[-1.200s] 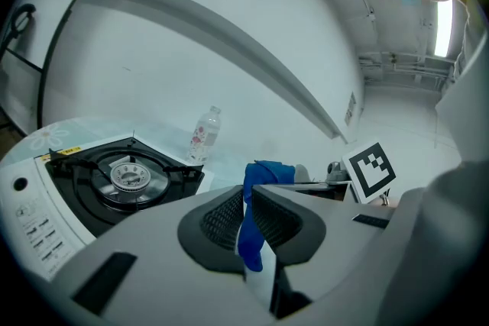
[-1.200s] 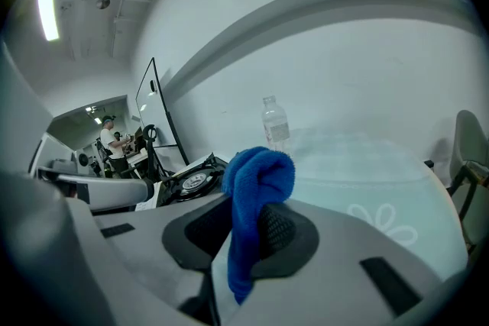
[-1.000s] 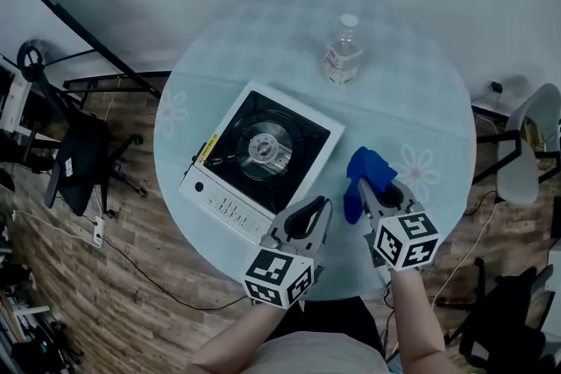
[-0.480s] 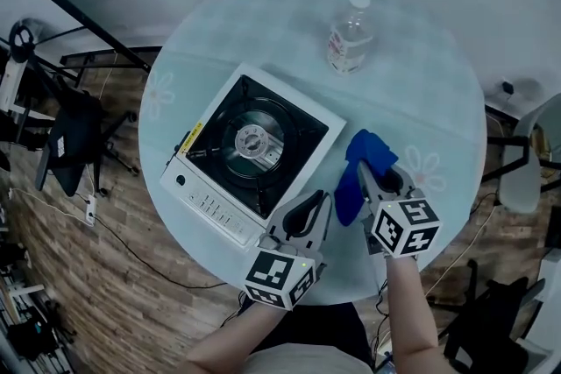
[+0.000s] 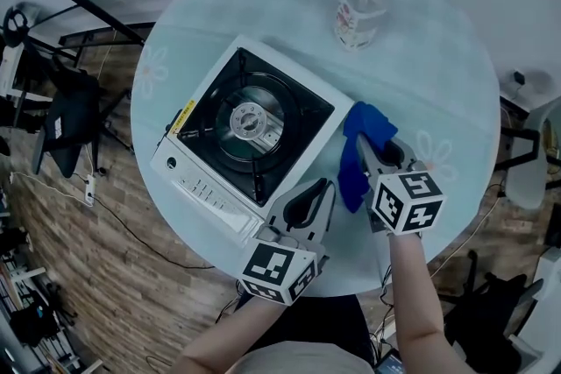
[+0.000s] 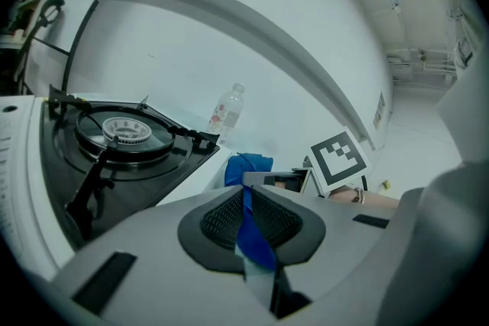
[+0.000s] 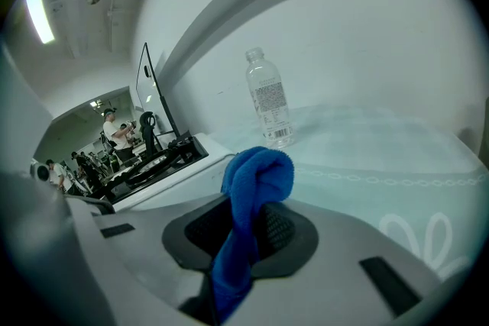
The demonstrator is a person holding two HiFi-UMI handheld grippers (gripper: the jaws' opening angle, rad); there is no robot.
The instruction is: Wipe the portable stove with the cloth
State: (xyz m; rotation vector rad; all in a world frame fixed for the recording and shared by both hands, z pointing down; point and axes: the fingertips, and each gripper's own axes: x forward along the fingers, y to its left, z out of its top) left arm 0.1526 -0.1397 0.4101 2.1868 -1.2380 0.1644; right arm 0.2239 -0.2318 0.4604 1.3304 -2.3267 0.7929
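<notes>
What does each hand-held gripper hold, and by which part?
The right hand-held gripper holds the blue cloth, pinched partway along its length; the left hand-held gripper holds nothing.

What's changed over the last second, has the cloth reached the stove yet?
Very little. The right gripper, shut on the blue cloth, has edged it closer to the right edge of the portable stove, with no wiping yet. The left gripper stays by the stove's near corner, and the bottle is unmoved.

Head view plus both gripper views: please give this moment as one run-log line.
right gripper: shut on blue cloth | left gripper: shut, empty | cloth: beside portable stove | wiping: not begun
</notes>
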